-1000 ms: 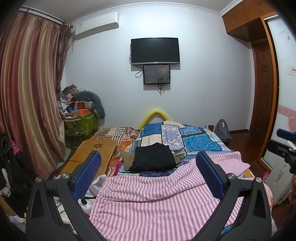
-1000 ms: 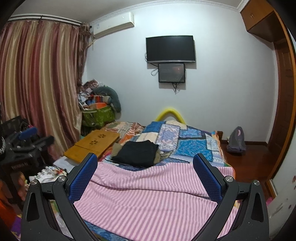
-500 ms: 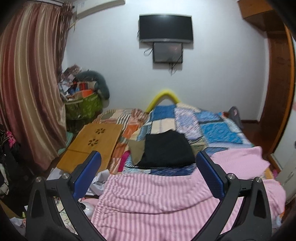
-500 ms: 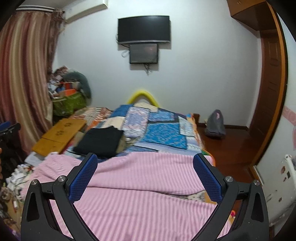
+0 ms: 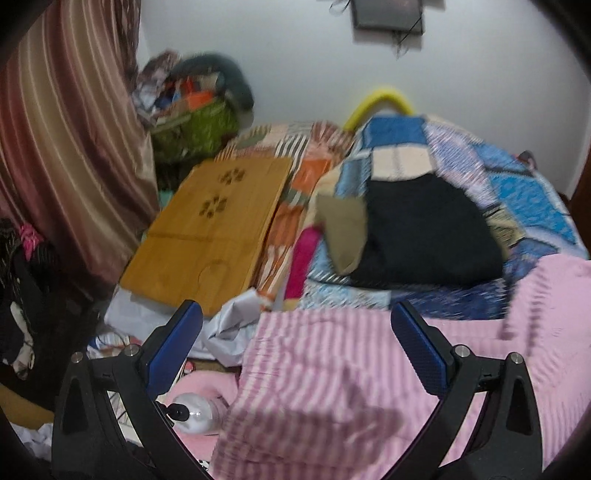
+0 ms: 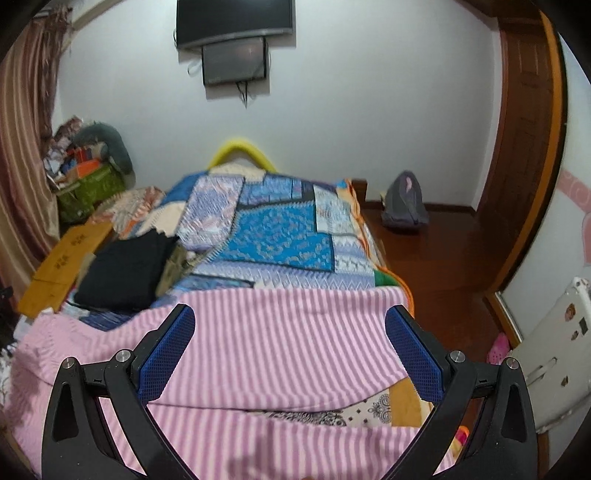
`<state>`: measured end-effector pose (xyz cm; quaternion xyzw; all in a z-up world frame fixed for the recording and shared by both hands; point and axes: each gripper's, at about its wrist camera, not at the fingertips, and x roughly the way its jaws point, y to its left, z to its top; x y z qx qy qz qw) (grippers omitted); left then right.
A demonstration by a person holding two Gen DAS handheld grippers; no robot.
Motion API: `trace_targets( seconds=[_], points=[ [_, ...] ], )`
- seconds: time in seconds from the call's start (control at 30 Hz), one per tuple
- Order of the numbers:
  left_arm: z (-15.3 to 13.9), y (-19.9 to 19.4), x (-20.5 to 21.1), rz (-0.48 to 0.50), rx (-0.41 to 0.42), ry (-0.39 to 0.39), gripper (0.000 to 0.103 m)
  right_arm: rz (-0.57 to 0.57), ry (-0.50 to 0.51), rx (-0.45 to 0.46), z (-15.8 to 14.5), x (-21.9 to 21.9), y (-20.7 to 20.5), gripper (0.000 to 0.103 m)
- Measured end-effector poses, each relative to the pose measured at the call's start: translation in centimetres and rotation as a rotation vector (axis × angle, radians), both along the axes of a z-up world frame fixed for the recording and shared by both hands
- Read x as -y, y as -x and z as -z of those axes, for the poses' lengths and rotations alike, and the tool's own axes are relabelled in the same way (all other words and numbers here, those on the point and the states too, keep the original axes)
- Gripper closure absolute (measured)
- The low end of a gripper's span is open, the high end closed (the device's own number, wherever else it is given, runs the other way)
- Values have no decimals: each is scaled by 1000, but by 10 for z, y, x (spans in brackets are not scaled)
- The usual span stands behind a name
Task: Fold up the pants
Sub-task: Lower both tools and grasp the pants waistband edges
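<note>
black pants [image 5: 428,232] folded, long axis toward far wall; left gripper [image 5: 295,332], right gripper [image 6: 290,332] wide open, empty.

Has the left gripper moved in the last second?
Yes. The left gripper has tipped down and swung left: the wall screen has slid to the top edge.

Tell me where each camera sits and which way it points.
Left wrist: on the left gripper, open, looking down toward the bed's left side at the wooden board and black pants.
Right wrist: on the right gripper, open, facing along the bed to the TV and door.
Shared: pants, pink striped blanket, patchwork quilt.
</note>
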<state>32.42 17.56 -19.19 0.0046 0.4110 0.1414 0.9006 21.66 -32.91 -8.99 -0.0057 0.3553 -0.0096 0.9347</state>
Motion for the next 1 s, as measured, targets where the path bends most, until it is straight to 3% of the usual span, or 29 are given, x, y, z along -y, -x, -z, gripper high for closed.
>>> trace_targets(
  seconds=[0.17,0.23,0.37,0.6,0.7,0.87,0.93,1.0],
  points=[
    [50,-32,-27,-60,-133,-14,0,0,42,-79,34,10,-37,2],
    [69,-43,-39,-75,-177,0,5,7,66,-104,47,17,-50,2],
    [100,-58,-60,-99,-246,64,14,26,94,-149,68,42,-72,3],
    [138,-71,-77,-122,-326,172,15,85,53,-224,100,100,-117,3],
    [148,-78,-77,-115,-339,227,29,104,87,-275,119,113,-138,4],
    [153,-83,-68,-80,-348,250,58,127,60,-360,152,132,-159,28],
    [149,-82,-63,-76,-337,228,64,126,9,-373,160,137,-161,39],
    [143,-81,-56,-71,-315,171,69,119,-69,-354,159,139,-157,58]
  ],
)
